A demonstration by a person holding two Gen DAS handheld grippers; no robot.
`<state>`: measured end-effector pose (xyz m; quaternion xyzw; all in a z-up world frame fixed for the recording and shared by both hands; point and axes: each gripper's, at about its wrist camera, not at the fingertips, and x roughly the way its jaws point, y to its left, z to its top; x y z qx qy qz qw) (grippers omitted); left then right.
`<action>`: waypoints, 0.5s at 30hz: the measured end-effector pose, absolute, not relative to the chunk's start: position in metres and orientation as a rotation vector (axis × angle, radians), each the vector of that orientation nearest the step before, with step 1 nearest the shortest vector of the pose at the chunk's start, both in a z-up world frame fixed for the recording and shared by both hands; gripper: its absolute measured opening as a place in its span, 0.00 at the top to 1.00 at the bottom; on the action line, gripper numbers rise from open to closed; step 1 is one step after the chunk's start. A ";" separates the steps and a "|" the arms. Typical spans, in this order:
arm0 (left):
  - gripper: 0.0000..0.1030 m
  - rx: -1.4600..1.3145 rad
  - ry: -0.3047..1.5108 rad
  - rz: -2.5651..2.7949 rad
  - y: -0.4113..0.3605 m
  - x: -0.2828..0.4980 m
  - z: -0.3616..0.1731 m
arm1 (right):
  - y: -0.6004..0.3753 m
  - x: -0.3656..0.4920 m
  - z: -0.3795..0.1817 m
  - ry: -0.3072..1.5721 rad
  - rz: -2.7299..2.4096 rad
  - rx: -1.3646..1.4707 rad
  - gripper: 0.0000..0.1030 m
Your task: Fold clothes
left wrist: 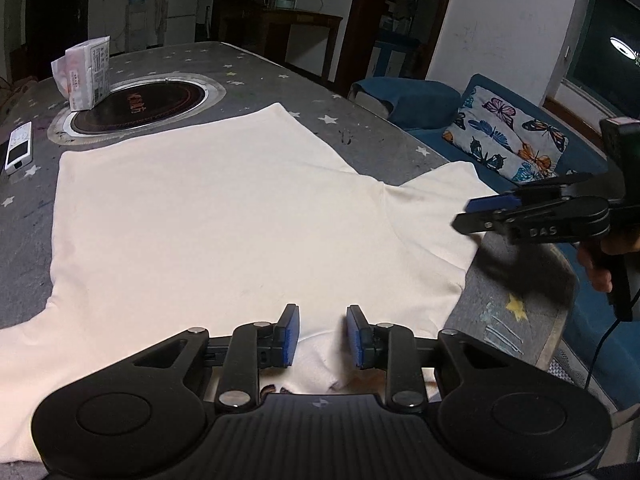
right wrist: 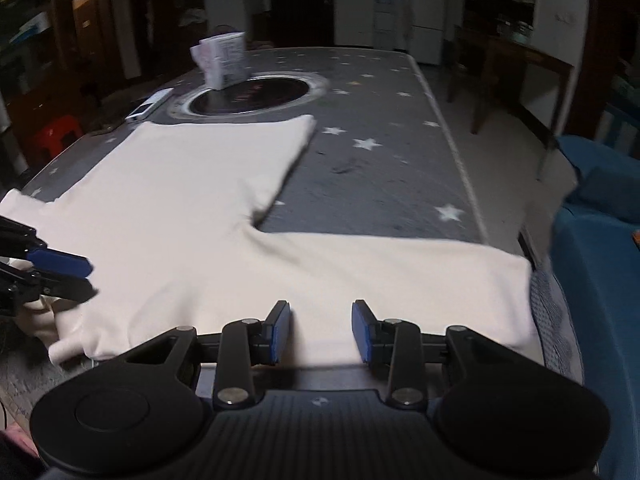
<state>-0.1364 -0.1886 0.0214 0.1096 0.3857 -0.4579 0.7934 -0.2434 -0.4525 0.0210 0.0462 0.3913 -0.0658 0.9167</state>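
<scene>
A cream T-shirt (left wrist: 220,208) (right wrist: 180,200) lies spread flat on the grey star-print table (left wrist: 360,136) (right wrist: 380,168), hem toward the far end. My left gripper (left wrist: 322,332) hovers over the collar area at the near edge. Its blue pads stand apart and nothing is pressed between them. It shows at the left edge of the right wrist view as the left gripper (right wrist: 90,276). My right gripper (right wrist: 322,328) is open just above the right sleeve (right wrist: 400,272). From the left wrist view the right gripper (left wrist: 468,212) points in over that sleeve (left wrist: 436,216), held by a hand.
A round black cooktop (left wrist: 140,106) (right wrist: 252,94) is set into the table beyond the hem, with a paper package (left wrist: 86,74) (right wrist: 224,60) standing on its rim. A white remote (left wrist: 18,152) (right wrist: 148,106) lies nearby. A blue sofa with a butterfly pillow (left wrist: 508,140) borders the table.
</scene>
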 end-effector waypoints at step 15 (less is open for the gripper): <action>0.72 0.257 0.823 -0.964 -0.153 -0.131 0.024 | -0.416 -0.245 0.033 0.793 -0.012 -0.001 0.67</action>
